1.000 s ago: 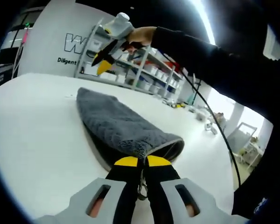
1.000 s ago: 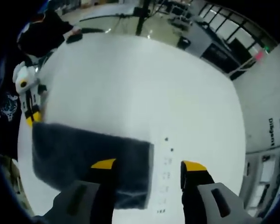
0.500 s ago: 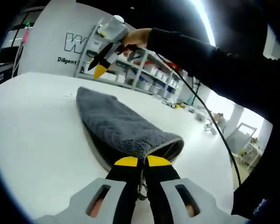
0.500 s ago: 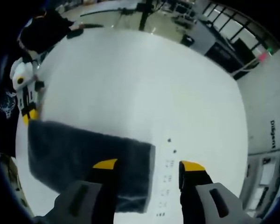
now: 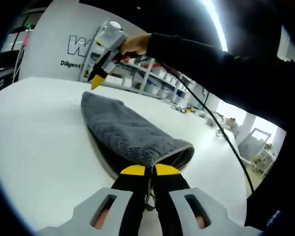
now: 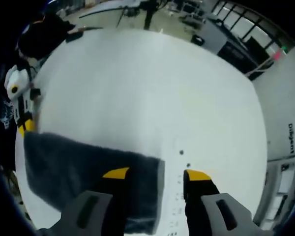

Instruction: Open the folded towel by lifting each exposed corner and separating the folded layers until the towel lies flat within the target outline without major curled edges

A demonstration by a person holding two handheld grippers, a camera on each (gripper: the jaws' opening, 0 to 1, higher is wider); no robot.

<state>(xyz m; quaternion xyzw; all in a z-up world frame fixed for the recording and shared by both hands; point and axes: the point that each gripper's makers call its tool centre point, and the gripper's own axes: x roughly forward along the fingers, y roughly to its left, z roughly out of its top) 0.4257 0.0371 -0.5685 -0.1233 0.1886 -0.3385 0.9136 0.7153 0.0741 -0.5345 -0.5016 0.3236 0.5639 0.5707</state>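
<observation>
- One grey towel (image 5: 128,132) is lying folded on the white counter (image 5: 34,142); in the left gripper view its near corner is lifting off the surface, and the folded layers are gaping open just beyond the yellow tips.
- Two tongs are working the scene. The left tongs (image 5: 150,170) are pressing together on that raised near corner of the towel, with the yellow tips side by side against the cloth.
- The right tongs (image 6: 155,174) are standing spread apart, with a clear gap between the two yellow tips. In the right gripper view one tip is hovering over the towel's end and the other over bare counter beside the towel's edge; whether either is touching cannot be told.
- In the left gripper view the right tongs (image 5: 99,78) are hanging above the towel's far end, held by one hand (image 5: 135,45) in a dark sleeve (image 5: 206,64).
- In the right gripper view the left tongs (image 6: 25,128) are sitting at the towel's opposite corner.
- One shelving rack (image 5: 152,78) is standing beyond the counter.
</observation>
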